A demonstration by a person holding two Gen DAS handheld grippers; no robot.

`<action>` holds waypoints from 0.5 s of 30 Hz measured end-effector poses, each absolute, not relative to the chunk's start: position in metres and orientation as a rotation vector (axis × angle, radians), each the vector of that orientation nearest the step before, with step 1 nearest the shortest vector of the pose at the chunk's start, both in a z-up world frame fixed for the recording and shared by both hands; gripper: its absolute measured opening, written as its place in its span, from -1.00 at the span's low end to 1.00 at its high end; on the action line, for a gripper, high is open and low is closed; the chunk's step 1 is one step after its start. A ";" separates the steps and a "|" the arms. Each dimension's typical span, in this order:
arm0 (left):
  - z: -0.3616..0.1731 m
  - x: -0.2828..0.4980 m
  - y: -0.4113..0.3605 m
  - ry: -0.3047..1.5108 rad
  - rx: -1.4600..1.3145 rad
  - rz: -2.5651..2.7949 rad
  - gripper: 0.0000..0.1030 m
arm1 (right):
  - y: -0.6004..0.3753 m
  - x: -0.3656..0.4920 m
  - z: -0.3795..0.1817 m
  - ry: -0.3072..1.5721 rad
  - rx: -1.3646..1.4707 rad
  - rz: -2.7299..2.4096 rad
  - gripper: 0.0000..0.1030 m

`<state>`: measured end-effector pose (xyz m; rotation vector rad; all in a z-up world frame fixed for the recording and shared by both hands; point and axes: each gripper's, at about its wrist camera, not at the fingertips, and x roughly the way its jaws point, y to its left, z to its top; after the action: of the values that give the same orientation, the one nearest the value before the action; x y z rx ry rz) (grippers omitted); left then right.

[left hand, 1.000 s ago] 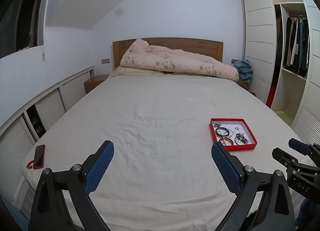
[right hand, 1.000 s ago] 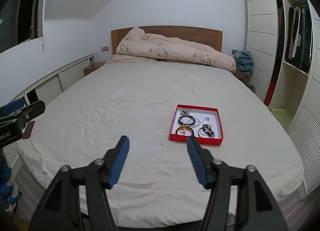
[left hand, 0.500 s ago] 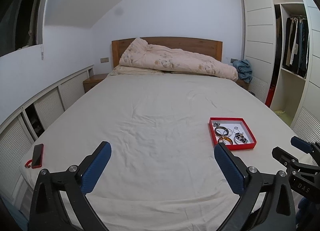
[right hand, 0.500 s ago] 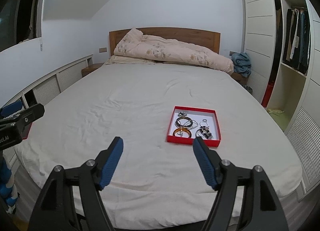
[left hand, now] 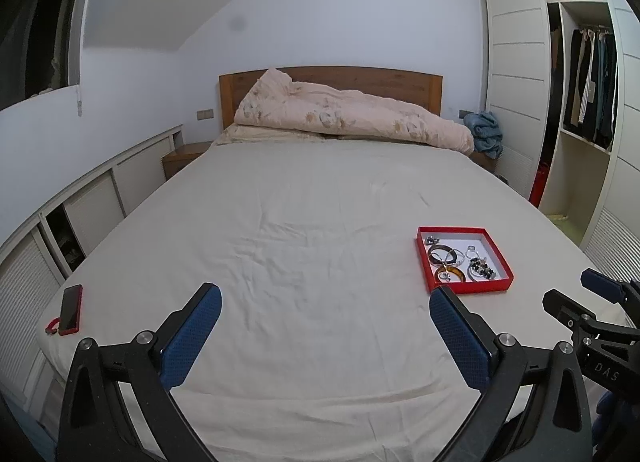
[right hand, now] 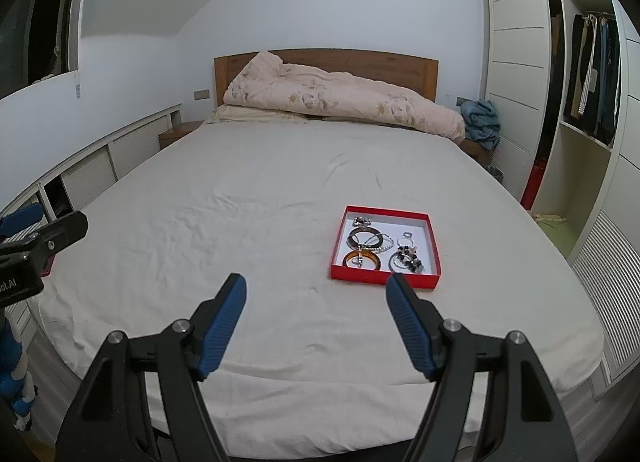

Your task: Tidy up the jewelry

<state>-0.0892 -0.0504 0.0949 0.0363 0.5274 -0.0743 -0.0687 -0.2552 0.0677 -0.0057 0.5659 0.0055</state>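
Since the earlier frames, the right gripper (right hand: pixel 316 282) has been spread wider; like the left gripper (left hand: pixel 326 296), it is held empty above the bed (left hand: pixel 300 221). The red tray (right hand: pixel 436 246) of bangles, possibly rings too, lies ahead. A red phone (left hand: pixel 71 310) is shown clearly only in the left view.

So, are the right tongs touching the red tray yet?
Apart. The right wrist view shows the open right tongs short of the red tray, pads over bare sheet.
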 end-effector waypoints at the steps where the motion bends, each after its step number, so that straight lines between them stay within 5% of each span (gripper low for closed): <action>1: 0.094 -0.089 -0.051 0.529 0.036 -0.075 0.99 | -0.255 -0.069 0.067 0.567 -0.006 0.005 0.38; 15: 0.078 -0.077 -0.054 0.573 0.036 -0.089 0.99 | -0.257 -0.060 0.055 0.610 0.000 0.002 0.38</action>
<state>-0.0774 -0.0543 0.0781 0.0359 0.5727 -0.0889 -0.0598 -0.2565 0.0553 0.0005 0.6096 0.0022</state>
